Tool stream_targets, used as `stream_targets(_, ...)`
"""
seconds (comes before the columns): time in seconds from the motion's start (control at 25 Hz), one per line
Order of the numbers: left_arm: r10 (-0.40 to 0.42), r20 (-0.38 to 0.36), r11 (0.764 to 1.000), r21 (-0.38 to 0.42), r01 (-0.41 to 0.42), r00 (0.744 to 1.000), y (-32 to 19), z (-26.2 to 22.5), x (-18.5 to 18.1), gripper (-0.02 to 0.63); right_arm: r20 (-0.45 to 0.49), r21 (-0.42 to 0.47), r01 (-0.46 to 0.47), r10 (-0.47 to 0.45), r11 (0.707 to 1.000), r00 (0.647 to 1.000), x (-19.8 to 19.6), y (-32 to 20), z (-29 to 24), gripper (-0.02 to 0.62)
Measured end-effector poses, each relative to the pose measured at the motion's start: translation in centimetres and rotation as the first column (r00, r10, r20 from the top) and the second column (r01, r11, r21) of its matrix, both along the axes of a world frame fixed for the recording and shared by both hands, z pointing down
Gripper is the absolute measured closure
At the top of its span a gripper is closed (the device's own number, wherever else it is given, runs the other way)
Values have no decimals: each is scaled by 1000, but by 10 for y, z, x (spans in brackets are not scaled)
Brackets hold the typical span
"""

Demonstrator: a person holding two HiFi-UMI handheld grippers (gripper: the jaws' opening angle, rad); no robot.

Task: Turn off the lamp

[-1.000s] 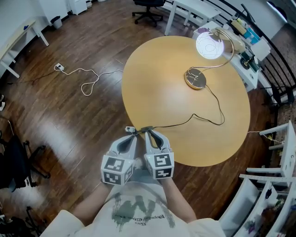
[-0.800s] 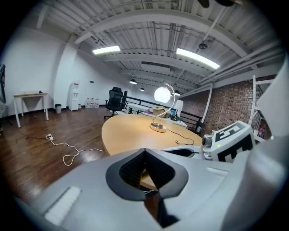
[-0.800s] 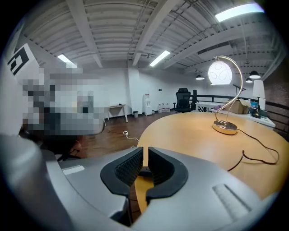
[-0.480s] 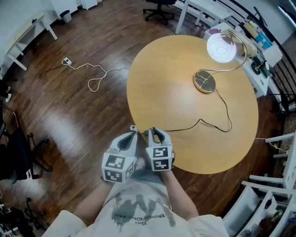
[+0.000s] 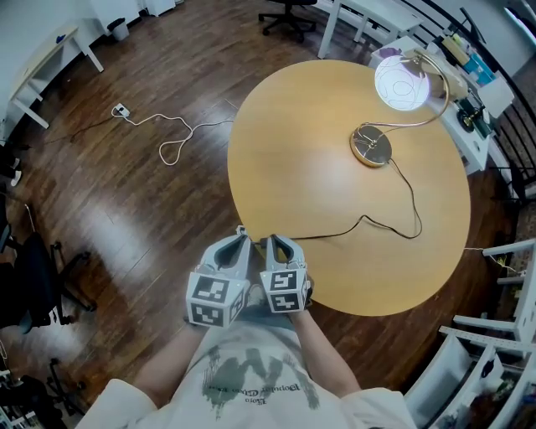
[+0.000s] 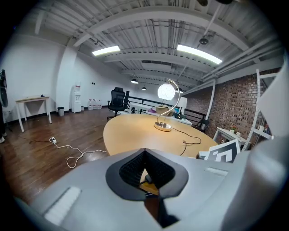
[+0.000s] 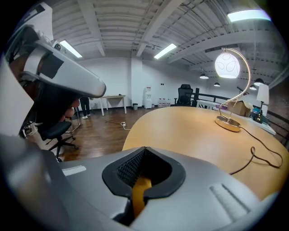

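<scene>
A lit lamp with a glowing round head (image 5: 401, 84), a curved gold arm and a round gold base (image 5: 371, 149) stands at the far right of the round wooden table (image 5: 310, 167). Its black cord (image 5: 394, 222) runs across the tabletop to the near edge. The lamp also shows in the left gripper view (image 6: 165, 91) and in the right gripper view (image 7: 233, 65). My left gripper (image 5: 239, 240) and right gripper (image 5: 274, 243) sit side by side at the table's near edge, both shut with nothing between the jaws, far from the lamp.
A white cable (image 5: 167, 138) lies looped on the dark wood floor to the left. A white desk (image 5: 469, 100) with small items stands behind the lamp. Office chairs (image 5: 289, 12) stand at the back, and white frames (image 5: 511, 276) stand to the right.
The view shifted slightly; the table and lamp now sit a little farther right in the picture than a second ago. Both grippers stay shut side by side at the near table edge.
</scene>
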State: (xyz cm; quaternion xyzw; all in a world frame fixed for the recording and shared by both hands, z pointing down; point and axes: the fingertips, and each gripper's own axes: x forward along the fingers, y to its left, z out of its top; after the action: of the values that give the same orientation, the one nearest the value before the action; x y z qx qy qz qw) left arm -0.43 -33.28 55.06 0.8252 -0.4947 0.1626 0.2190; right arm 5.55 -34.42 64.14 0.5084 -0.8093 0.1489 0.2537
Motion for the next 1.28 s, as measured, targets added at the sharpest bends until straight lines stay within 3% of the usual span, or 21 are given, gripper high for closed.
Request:
stream_targets(0.32, 5, -1, 1000, 4, -5, 1000, -1, -2, 1, 611, 19, -15, 4, -4, 1000, 1000, 0, 0, 1, 595)
stream_targets(0.64, 18, -3, 1000, 6, -18, 1000, 0, -1, 5, 611, 63, -111, -37, 44, 993, 997, 6, -5, 6, 595)
stream_targets(1.28, 11, 2, 1000, 13, -11, 1000, 4, -4, 2, 611, 42, -47, -30, 32, 998, 999, 7, -5, -2, 595)
